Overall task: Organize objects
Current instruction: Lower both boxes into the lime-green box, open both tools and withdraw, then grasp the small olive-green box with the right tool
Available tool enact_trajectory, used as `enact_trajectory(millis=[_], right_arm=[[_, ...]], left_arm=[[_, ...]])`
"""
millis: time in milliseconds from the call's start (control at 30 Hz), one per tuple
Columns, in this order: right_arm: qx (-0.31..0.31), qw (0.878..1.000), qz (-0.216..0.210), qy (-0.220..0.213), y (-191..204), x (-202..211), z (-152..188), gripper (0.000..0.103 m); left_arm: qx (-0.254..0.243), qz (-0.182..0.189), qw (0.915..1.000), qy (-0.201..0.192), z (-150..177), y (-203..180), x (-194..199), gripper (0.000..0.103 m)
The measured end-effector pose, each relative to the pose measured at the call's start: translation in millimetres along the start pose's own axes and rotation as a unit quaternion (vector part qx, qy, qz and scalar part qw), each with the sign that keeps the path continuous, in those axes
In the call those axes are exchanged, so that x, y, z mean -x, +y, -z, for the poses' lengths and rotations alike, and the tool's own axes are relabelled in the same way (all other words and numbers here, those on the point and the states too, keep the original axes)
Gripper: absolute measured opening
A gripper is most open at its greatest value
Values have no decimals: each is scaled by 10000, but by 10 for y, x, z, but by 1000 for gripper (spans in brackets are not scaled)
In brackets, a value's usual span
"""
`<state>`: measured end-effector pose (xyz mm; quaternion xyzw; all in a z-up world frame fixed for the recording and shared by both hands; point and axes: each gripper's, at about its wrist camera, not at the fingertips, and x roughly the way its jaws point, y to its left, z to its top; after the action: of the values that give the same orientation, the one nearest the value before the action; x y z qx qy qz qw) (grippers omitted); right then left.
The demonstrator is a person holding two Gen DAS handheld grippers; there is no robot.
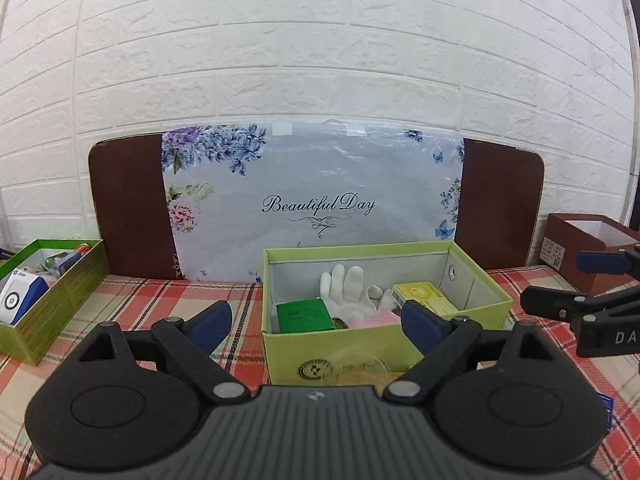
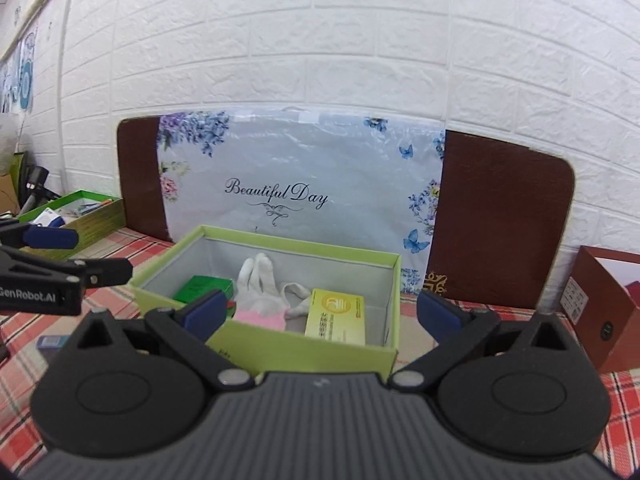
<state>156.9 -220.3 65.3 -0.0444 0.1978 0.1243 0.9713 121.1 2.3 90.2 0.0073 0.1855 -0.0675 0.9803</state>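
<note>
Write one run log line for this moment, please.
left gripper: open, empty | right gripper: open, empty | light green box: holds white glove, green carton, yellow carton

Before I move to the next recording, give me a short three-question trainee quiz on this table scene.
1. True or false: the white fabric glove lies inside the light green cardboard box.
2. Which item lies right of the glove in that box, seen from the right wrist? A) flat yellow carton B) small dark green carton C) a red mug
3. Fill in: the left claw and right claw both stand ____, holding nothing.

Key: 1 true; 2 A; 3 open.
</note>
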Motion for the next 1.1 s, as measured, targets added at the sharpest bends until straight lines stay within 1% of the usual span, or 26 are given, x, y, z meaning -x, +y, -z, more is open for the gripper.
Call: enact_trajectory(millis=[200,267,367,467,567,667,733,833,867,900,933,967,1033,1100], right_arm=[[-42,9996,70,-280,86,620,253,103],[-98,9993,85,-359,111,810,380,103],[-341,9987,85,-378,132,1022,604,103],[-489,9981,155,-354,181,1170,854,103],[-529,9977,341,-246,258,1261,1126,103],[-596,9970,487,-7,327,1282,1389,103],[-677,9960,555,164,353,1245,1539,103],[-579,9947,737,415,439,1140,1691,103],[-485,9944,802,491,480,1095,1714,101],[-384,9938,891,542,515,1049,1723,96],[-271,9933,969,563,549,1006,1719,88],[-159,9931,1011,580,577,963,1708,85],[45,9929,977,678,603,837,1679,76],[107,9934,874,736,619,747,1657,70]], left_arm=[[50,143,9999,-33,251,-12,508,95],[182,184,9997,17,384,6,623,96],[478,304,9980,287,629,34,707,97],[570,337,9961,584,880,14,723,97],[616,287,9944,806,1085,19,724,97],[770,254,9916,1003,1228,73,721,97],[810,229,9907,1073,1287,121,724,96],[827,227,9901,1107,1344,185,735,97],[863,247,9898,1108,1366,197,735,96],[897,273,9894,1106,1373,209,729,96],[923,303,9891,1104,1378,215,724,96],[932,337,9891,1092,1381,214,722,96],[906,411,9893,1068,1377,199,717,96],[853,486,9899,1026,1369,182,717,96]])
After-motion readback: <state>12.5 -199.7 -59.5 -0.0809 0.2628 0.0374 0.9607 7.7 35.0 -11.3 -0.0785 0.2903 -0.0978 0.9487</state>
